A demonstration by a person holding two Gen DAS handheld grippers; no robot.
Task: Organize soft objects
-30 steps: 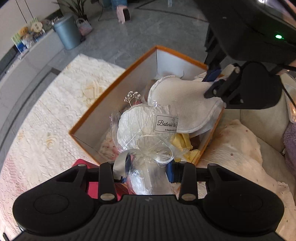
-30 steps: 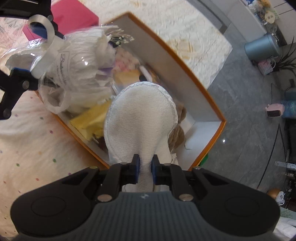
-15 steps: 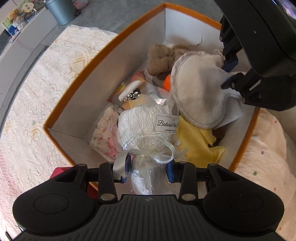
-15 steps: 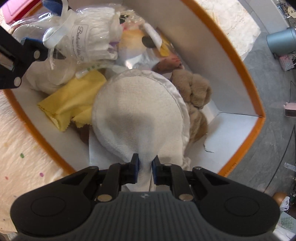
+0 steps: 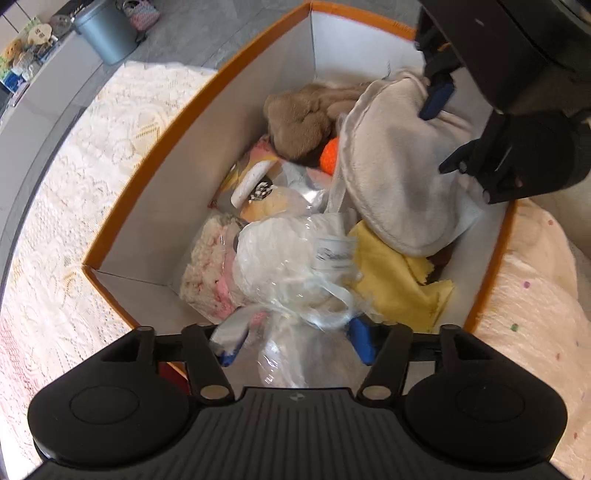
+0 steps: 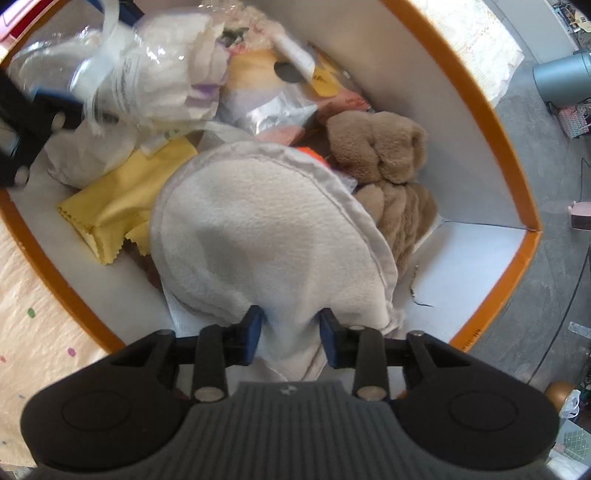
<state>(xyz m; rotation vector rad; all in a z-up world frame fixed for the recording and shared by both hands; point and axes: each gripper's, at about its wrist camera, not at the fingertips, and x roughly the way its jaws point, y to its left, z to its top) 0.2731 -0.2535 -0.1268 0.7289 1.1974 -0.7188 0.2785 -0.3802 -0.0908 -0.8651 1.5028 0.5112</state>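
An orange-rimmed white box (image 5: 147,155) holds several soft items. My left gripper (image 5: 295,347) points down over its near end. Its jaws are opening, with the neck of a clear-wrapped white bundle (image 5: 291,266) loose between the pads. That bundle rests on a pink-white fluffy piece (image 5: 207,273) and a yellow cloth (image 5: 391,280). My right gripper (image 6: 290,328) is also opening. A round cream fleece pad (image 6: 266,229) lies between its parted blue pads and rests on the yellow cloth (image 6: 122,199) and a brown plush (image 6: 380,147).
The box (image 6: 480,122) sits between a cream lace rug (image 5: 74,184) and a dotted blanket (image 5: 528,314). A grey bin (image 5: 107,33) stands on the tiled floor beyond. A red object (image 5: 173,373) peeks out under my left gripper.
Both grippers sank into the box with their loads. Both sets of jaws then spread apart, leaving the wrapped bundle and the fleece pad resting on the box's contents.
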